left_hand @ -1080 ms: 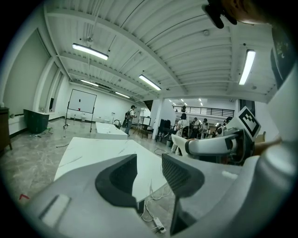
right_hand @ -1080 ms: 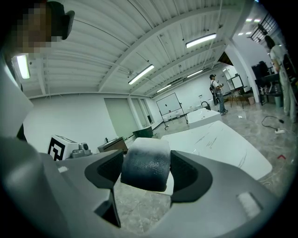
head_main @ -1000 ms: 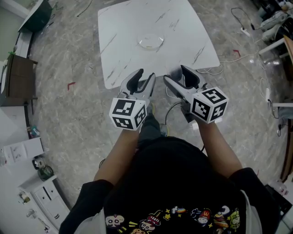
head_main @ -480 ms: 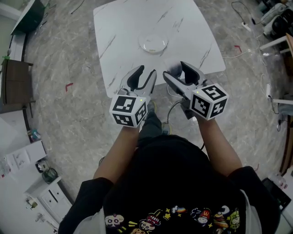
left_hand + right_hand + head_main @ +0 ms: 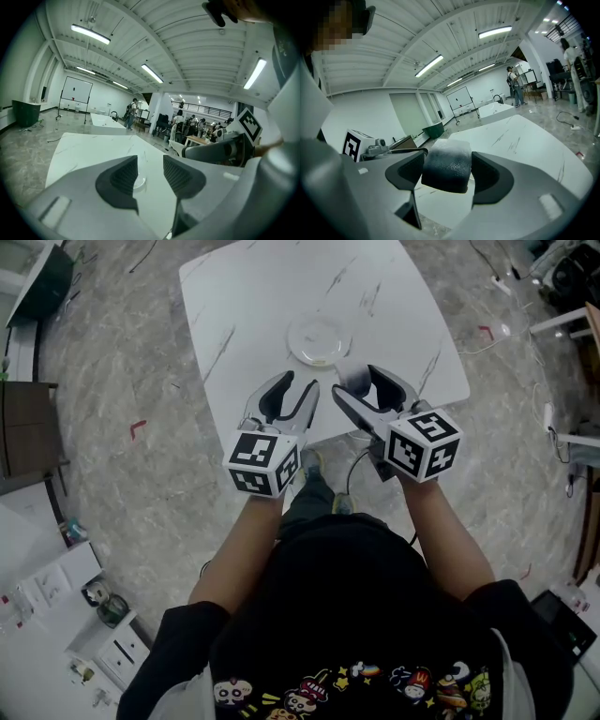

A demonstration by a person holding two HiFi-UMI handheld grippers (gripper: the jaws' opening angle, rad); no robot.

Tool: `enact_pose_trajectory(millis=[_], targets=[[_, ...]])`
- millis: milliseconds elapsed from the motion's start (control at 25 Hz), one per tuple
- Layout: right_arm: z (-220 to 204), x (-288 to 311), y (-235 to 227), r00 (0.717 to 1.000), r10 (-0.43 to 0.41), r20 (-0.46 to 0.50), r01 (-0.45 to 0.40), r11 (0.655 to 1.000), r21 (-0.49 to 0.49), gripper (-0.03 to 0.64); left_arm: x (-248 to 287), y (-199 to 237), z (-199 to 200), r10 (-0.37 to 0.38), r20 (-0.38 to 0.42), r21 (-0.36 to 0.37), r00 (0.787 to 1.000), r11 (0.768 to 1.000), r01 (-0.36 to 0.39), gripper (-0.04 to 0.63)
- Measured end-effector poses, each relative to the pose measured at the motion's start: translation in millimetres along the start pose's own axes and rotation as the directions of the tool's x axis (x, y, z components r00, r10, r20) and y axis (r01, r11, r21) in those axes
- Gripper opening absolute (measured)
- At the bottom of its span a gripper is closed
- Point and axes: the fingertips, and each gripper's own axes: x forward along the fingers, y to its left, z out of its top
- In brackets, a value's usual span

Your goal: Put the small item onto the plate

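Note:
A clear glass plate [image 5: 319,340] lies near the front of the white marble-patterned table [image 5: 272,306]. My right gripper [image 5: 354,382] is shut on a small pale block [image 5: 446,164], held over the table's front edge just below the plate; the block [image 5: 352,377] looks whitish from above. My left gripper [image 5: 298,396] is open and holds nothing, level with the right one over the same edge. The plate [image 5: 139,180] shows between the left jaws, a short way ahead.
Grey marbled floor [image 5: 122,381] surrounds the table. Cables and a power strip [image 5: 502,282] lie at the far right. White cabinets [image 5: 56,596] stand at the lower left. People and desks [image 5: 187,126] fill the far side of the hall.
Both grippers have come forward toward the table: their tips now reach over its front edge, and the plate lies closer to them. The block stays held in the right jaws.

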Motion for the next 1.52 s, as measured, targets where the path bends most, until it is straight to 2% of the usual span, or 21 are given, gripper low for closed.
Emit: enact_pose_trajectory(millis=[400,640,1000,1520], targets=[[-4.0,67.8,-37.1,0.998,-0.042,-0.051,0.043,0.999,0.021,0.343,43.6,46.2,-16.1,-0.015,-0.06,-0.011,0.998,1.0,0.015,0.264],[-13.6,98.8,-61.9,0.993,-0.074,-0.09,0.075,0.997,0.002,0.343,61.4,73.8,-31.7,0.005,-0.094,-0.038,0.996,0.999,-0.008,0.264],[-38.7,145.4,-97.4,0.975,-0.136,-0.178,0.126,0.99,-0.07,0.343,80.2,100.4,-55.9,0.015,-0.152,-0.071,0.988,0.997,-0.026,0.264],[-64.8,200.4,-121.4,0.935,-0.192,-0.299,0.137,0.972,-0.193,0.343,71.8,126.6,-67.9,0.024,-0.152,-0.106,0.988,0.994,-0.04,0.264]])
